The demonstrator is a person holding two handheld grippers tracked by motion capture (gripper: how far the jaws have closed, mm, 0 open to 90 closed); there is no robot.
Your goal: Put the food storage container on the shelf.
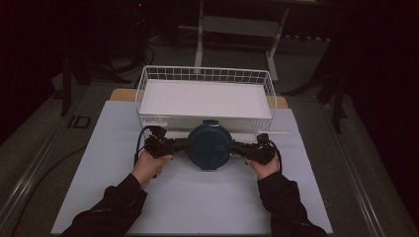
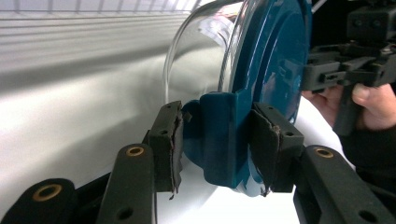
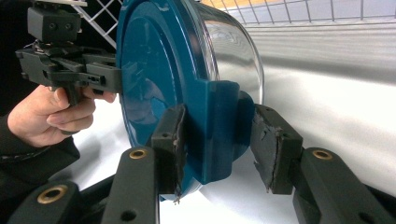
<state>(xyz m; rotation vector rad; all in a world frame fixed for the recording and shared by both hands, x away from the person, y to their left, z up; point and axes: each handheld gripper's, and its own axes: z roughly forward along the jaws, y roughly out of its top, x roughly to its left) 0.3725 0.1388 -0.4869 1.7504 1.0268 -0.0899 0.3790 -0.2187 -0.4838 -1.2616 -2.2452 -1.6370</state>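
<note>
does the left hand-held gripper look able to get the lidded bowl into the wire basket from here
Probably yes. The left hand-held gripper is shut on a lid tab of the lidded bowl, which sits right before the wire basket; the basket's top is open, though its front wall must be cleared.

Dim high view, dark surroundings, bright white table [image 1: 197, 197], glare on glass, soft close-up focus.

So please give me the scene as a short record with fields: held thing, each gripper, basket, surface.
held thing: glass container with blue lid
left gripper: shut on a lid clip
right gripper: jaws around the opposite clip, far pad seems apart
basket: white wire basket, just behind the container
surface: white sheet
</note>
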